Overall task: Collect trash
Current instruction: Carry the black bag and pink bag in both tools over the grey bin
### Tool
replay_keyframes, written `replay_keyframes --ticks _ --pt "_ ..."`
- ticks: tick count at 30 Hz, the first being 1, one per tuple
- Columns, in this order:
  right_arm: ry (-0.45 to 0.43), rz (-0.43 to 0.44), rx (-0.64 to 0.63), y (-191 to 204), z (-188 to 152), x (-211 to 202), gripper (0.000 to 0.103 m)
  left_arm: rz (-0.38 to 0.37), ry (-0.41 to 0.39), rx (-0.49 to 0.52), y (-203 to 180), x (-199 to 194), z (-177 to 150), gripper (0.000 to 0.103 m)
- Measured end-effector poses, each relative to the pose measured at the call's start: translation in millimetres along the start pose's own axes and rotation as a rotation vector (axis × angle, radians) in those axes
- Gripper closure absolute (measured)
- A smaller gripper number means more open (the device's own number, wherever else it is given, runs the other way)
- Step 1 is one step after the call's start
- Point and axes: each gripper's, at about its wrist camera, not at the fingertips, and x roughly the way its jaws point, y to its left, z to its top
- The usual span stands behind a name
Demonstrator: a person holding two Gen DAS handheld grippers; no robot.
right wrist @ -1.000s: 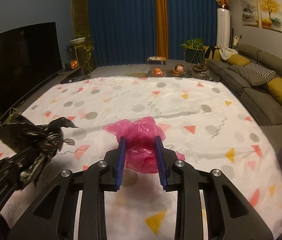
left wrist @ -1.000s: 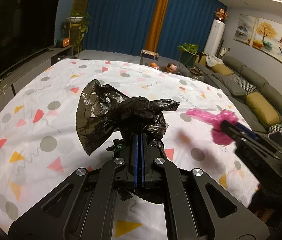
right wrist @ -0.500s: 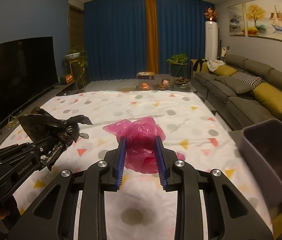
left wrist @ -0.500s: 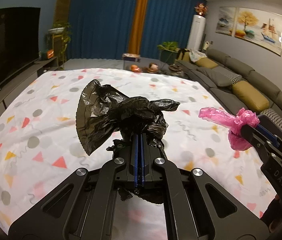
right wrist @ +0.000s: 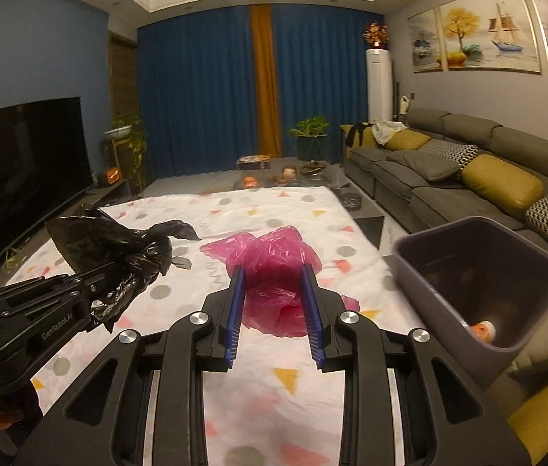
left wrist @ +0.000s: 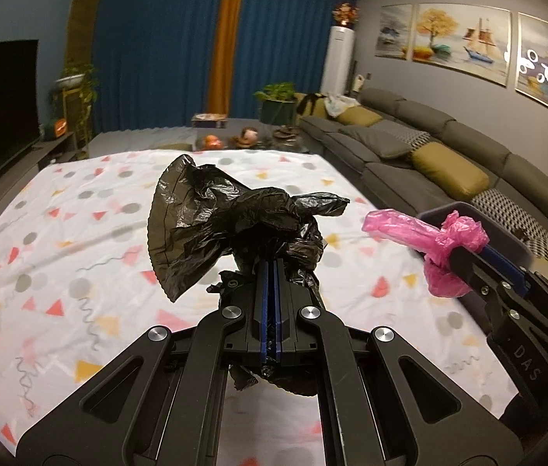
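Observation:
My left gripper [left wrist: 270, 268] is shut on a crumpled black plastic bag [left wrist: 227, 225] and holds it above the patterned sheet [left wrist: 60, 256]. The bag also shows in the right wrist view [right wrist: 118, 244]. My right gripper [right wrist: 272, 272] is shut on a crumpled pink plastic bag [right wrist: 270, 268], held above the sheet, to the right of the left gripper. The pink bag also shows in the left wrist view [left wrist: 437, 240]. A grey bin [right wrist: 507, 295] stands at the right, just beyond the sheet's edge, with a small orange and white item inside [right wrist: 483, 330].
A grey sofa [right wrist: 468, 178] with yellow cushions runs along the right. A black TV [right wrist: 25, 163] on a low stand is at the left. Potted plants, small items on the floor and blue curtains are at the far end.
Both grippers have swung to the right with their bags. The grey bin has come fully into the right wrist view, close at the right.

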Motion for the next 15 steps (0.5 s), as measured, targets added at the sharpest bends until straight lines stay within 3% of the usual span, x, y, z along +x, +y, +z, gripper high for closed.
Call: replay_keyframes --ticks 10,15 --pt "-0.024 -0.104 0.046 -58.6 -3.4 -11.9 0.074 -0.093 0.004 0.090 -72.9 15.9 6.6 0.101" --pt "-0.044 -0.192 0.101 -104.3 -1.0 -18.1 0.074 -0.185 -0.008 0.156 -128.9 30.5 16.6 0.101"
